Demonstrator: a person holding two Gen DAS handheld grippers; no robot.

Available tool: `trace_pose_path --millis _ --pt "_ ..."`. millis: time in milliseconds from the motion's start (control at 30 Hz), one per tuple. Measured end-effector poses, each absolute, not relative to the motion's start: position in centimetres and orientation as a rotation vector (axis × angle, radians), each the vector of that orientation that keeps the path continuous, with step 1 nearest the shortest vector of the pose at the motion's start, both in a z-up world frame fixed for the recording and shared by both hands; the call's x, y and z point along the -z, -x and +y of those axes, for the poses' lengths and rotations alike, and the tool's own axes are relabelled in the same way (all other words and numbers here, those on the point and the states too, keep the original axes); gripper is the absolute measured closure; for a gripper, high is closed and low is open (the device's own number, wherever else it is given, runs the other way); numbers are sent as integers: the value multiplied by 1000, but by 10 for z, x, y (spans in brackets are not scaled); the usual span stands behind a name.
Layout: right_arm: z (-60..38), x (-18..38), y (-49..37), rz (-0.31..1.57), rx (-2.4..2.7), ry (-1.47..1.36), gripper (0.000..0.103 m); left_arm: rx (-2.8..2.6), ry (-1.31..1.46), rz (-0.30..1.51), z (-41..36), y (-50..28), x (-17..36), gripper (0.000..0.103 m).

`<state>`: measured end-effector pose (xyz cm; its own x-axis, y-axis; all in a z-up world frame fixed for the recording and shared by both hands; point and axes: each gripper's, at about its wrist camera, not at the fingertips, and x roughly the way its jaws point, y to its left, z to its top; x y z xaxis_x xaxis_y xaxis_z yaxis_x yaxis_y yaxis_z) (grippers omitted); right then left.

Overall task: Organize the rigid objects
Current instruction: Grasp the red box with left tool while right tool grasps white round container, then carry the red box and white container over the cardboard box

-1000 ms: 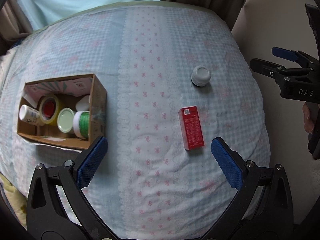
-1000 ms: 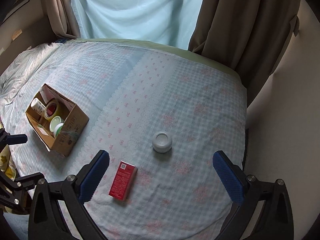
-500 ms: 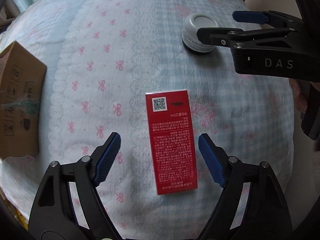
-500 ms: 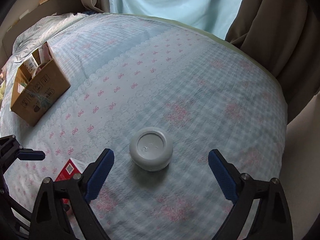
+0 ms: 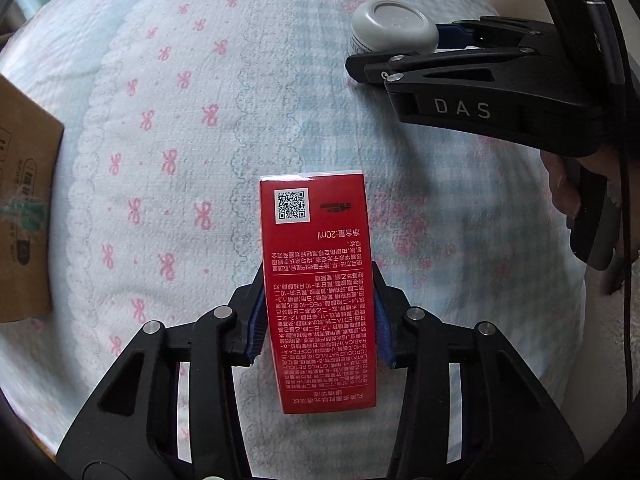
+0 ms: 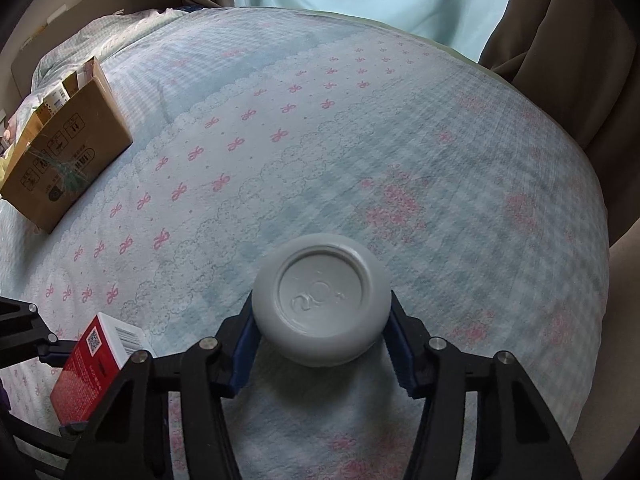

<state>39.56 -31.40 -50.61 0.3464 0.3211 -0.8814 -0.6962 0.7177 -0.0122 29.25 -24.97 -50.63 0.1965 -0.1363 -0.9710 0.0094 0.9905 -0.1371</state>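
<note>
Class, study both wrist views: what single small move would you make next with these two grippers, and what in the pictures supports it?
Probably lift both straight up off the bedspread. The left gripper is shut on the red carton; the right gripper's jaws are closing, pads already against the grey jar. The cardboard box lies away to the left, so clearing the fabric comes first.

On the flat red cardboard carton (image 5: pixel 320 292) I read "20ml" beside Chinese characters, a QR code above it, and dense small print including "CROCUS SATIVUS". The black plastic right gripper (image 5: pixel 440 46) body carries "DAS". The brown corrugated cardboard box (image 6: pixel 68 152) shows handling pictograms, unreadable. Round grey jar lid (image 6: pixel 320 292): embossed swirl.
</note>
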Motion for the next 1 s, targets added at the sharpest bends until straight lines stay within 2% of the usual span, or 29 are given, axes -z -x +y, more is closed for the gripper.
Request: trace_pose_path --millis 333,567,767,1000 --pt "-312 499 -395 1032 -656 425 51 123 113 1352 -228 -297 488 65" --pt "-316 469 -387 1023 -625 407 51 113 116 1296 -206 -296 454 66" --pt "-312 412 -375 1018 -554 397 51 107 126 1228 -177 -294 397 66" --pt "-297 310 -349 1009 -430 328 51 123 146 1135 -140 -286 307 66"
